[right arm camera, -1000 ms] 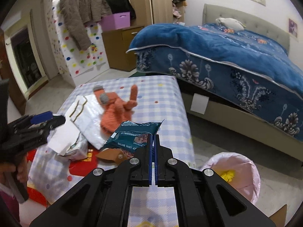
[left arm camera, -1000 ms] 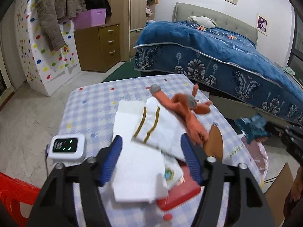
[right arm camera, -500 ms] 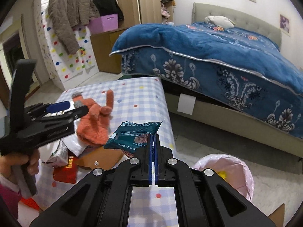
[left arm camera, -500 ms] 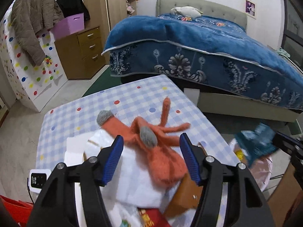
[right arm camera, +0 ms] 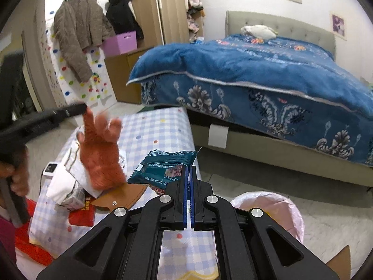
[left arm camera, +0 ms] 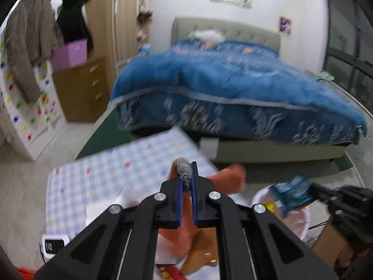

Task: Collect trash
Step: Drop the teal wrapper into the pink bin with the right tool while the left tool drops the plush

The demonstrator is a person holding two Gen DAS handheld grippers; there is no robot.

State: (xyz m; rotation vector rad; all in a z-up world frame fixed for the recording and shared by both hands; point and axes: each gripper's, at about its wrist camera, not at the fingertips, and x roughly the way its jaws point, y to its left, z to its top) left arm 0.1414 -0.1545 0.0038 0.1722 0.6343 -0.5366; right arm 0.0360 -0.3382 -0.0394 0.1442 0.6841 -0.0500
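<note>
Reading "(2019)" on teal wrapper [right arm camera: 166, 166] between right gripper [right arm camera: 188, 177] fingers.

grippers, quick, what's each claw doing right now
left claw: just closed on the orange glove
right claw: shut on the teal wrapper

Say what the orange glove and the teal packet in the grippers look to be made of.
Orange glove: knitted wool or fuzzy yarn, matte, with a hairy outline and a grey ribbed fingertip. Teal packet: thin plastic film, slightly glossy, printed, with crimped serrated ends; likely a snack wrapper.
</note>
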